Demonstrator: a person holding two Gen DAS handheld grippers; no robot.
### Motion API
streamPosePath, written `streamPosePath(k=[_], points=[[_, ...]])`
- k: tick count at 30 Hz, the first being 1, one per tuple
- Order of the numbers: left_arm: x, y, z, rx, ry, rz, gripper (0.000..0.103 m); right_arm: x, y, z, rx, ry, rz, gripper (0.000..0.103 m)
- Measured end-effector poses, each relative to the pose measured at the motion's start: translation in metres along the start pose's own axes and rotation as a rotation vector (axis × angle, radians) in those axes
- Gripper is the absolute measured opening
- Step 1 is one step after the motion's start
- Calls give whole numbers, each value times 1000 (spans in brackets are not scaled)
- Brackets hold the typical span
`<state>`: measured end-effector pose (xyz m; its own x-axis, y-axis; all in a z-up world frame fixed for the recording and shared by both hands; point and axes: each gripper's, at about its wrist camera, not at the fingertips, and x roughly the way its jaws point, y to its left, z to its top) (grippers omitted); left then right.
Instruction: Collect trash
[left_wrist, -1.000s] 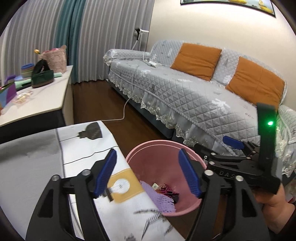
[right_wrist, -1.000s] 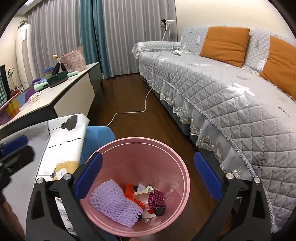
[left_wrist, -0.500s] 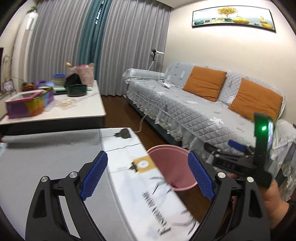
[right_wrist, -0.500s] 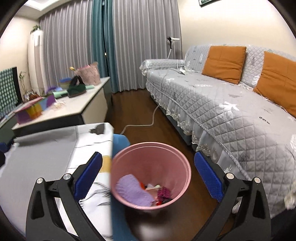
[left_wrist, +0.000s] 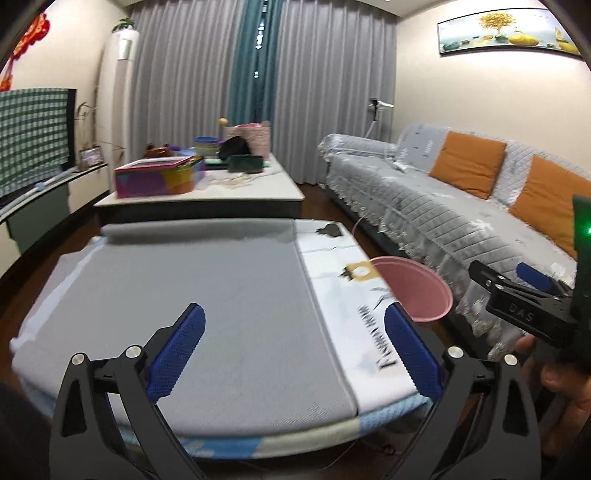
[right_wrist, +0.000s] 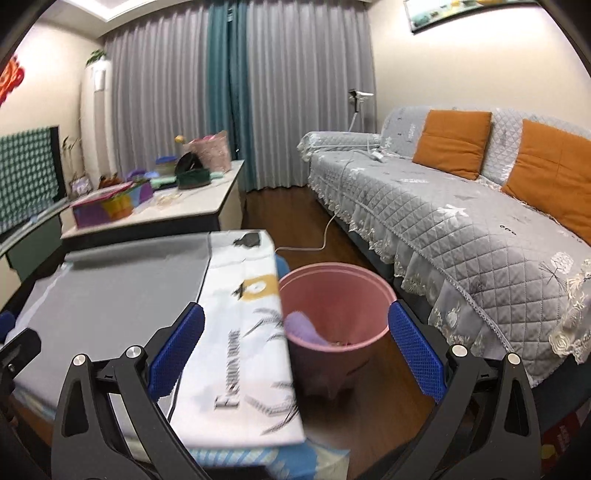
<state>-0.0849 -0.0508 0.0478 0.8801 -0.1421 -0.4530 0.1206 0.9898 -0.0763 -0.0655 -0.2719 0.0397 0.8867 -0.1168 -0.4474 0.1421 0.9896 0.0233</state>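
Note:
A pink trash bin (right_wrist: 334, 295) stands on the floor between the low table and the sofa, with a purple foam net (right_wrist: 303, 326) and other trash inside. In the left wrist view the pink trash bin (left_wrist: 417, 288) peeks out past the table's right edge. My left gripper (left_wrist: 293, 350) hangs over the grey mat (left_wrist: 207, 295), its jaws opening wide with nothing between them. My right gripper (right_wrist: 295, 350) is open and empty, near the table's right edge and the bin. In the left wrist view the right gripper (left_wrist: 517, 291) shows at the right, held by a hand.
The low table (right_wrist: 240, 332) carries a grey mat and a white printed cloth. A grey sofa (right_wrist: 461, 221) with orange cushions runs along the right. A second table (left_wrist: 207, 192) with boxes and bowls stands behind. A white cable (right_wrist: 325, 236) lies on the wood floor.
Both grippers have pulled back and up from over the bin. The left one has swung left over the grey mat and its jaws have widened. The bin now sits farther off.

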Motion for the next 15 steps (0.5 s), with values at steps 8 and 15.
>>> streamPosePath(k=[8, 15], points=[[17, 27, -23, -36, 69, 69, 95, 1, 32, -21, -69, 48, 31, 98], [21, 31, -31, -28, 92, 91, 95, 11, 46, -24, -71, 68, 54, 98]])
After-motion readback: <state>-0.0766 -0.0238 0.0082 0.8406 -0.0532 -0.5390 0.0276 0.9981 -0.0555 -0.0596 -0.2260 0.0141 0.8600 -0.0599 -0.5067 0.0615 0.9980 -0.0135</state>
